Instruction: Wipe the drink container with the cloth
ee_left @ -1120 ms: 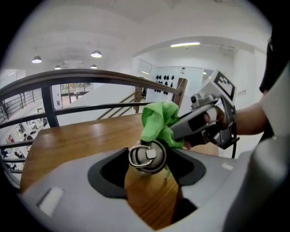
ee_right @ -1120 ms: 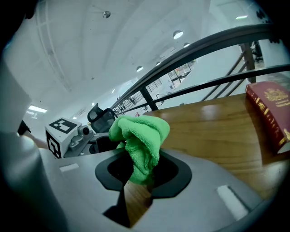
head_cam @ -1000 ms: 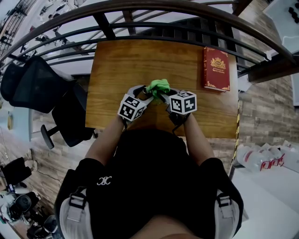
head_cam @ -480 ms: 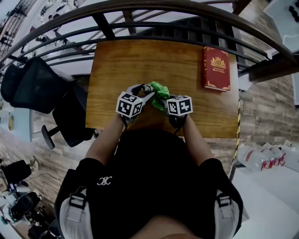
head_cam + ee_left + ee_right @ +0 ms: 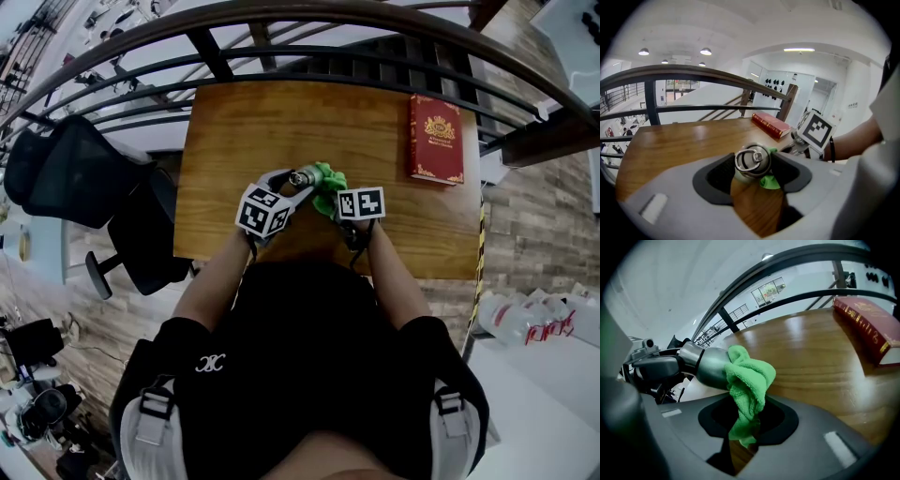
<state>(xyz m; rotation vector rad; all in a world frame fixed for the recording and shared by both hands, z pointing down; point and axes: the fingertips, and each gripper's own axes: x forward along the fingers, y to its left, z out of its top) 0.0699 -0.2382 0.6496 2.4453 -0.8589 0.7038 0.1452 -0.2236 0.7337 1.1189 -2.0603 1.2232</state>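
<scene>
A silver drink container (image 5: pixel 302 176) lies on its side above the wooden table (image 5: pixel 234 122), with its ring-pull top (image 5: pixel 752 161) facing the left gripper view. My left gripper (image 5: pixel 287 185) is shut on it, one dark pad on each side, and its jaws have just been closing a little on the container. My right gripper (image 5: pixel 330 195) is shut on a green cloth (image 5: pixel 749 380). The bunched cloth (image 5: pixel 328 176) presses against the container's body (image 5: pixel 708 366) from the right. A bit of the cloth (image 5: pixel 769 182) shows beneath the container.
A red book (image 5: pixel 435 139) lies at the table's far right corner. A dark metal railing (image 5: pixel 281 56) curves behind the table. A black office chair (image 5: pixel 84 178) stands to the left of it. Tiled floor lies to the right.
The cloth has slid right off the container's top end, which now shows bare. My right gripper has dipped and tilted with the cloth. The left gripper has stayed in place.
</scene>
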